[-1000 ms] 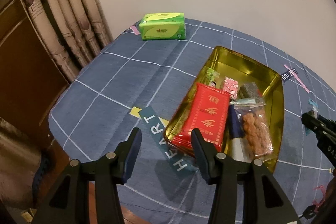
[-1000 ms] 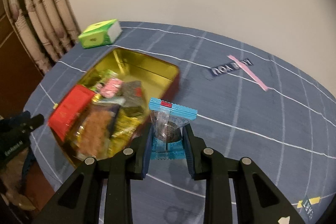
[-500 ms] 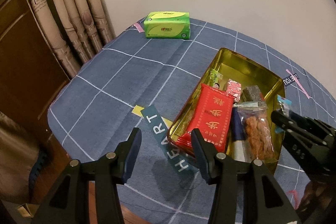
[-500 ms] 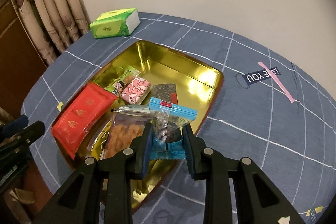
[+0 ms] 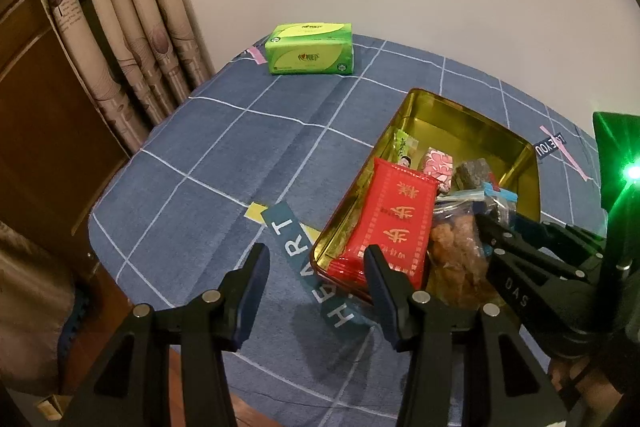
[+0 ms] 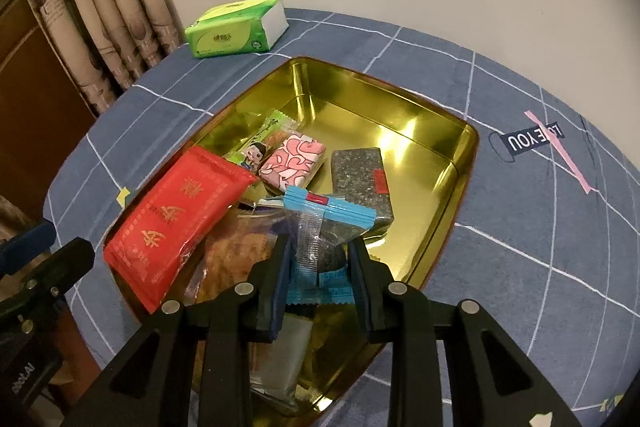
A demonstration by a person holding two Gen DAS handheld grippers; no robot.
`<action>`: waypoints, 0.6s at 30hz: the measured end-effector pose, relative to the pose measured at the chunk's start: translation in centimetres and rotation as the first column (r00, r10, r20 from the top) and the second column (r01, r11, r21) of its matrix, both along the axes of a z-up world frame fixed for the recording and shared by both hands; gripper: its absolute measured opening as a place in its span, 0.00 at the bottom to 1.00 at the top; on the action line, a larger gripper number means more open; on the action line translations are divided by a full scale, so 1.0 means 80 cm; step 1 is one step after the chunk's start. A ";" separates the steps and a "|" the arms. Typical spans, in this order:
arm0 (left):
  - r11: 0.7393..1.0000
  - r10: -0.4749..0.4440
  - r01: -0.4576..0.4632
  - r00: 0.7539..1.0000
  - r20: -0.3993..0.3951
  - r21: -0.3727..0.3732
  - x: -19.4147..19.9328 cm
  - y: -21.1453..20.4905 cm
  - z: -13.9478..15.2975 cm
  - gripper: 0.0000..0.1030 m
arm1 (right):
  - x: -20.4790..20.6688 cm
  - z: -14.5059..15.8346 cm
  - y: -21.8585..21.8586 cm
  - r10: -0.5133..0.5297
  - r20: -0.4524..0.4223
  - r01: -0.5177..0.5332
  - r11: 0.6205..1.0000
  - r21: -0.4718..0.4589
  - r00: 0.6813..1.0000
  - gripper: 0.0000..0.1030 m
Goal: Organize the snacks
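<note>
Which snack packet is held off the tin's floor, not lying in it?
The blue-edged clear packet, pinched in the right hand-held gripper above the gold tin; the others lie inside.

One gold tin [image 6: 466,143], one green tissue pack [image 6: 236,27], and about seven wrapped snacks, including one red packet [image 6: 176,219] and one blue-edged packet [image 6: 328,211].

"HEART" is showing in white letters on a dark label [image 5: 310,261] on the tablecloth, lying between the left claw's fingers and running beyond them. "LOVE YOU" label [image 6: 534,138] is sitting on the cloth far right of the right claw; "DAS" is reading on the right gripper [image 5: 516,291].
</note>
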State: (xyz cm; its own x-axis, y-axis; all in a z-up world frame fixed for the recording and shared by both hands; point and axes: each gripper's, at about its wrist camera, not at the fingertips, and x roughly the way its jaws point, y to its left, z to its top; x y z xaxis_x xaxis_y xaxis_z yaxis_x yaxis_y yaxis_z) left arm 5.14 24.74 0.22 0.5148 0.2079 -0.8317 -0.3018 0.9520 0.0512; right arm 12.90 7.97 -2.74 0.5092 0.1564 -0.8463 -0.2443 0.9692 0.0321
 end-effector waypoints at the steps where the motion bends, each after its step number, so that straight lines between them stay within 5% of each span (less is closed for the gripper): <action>1: 1.000 0.000 0.000 1.000 -0.001 0.000 0.000 0.000 0.000 0.49 | 0.000 0.000 -0.001 -0.002 -0.004 0.002 1.000 0.006 1.000 0.26; 5: 1.000 -0.008 0.008 1.000 -0.006 -0.001 0.001 -0.002 0.000 0.49 | 0.000 0.000 -0.005 -0.009 -0.011 0.009 1.000 0.020 1.000 0.28; 18: 1.000 -0.025 0.025 1.000 -0.002 0.011 -0.001 -0.012 0.000 0.49 | -0.014 0.016 -0.018 -0.033 0.017 0.032 0.999 0.035 0.999 0.54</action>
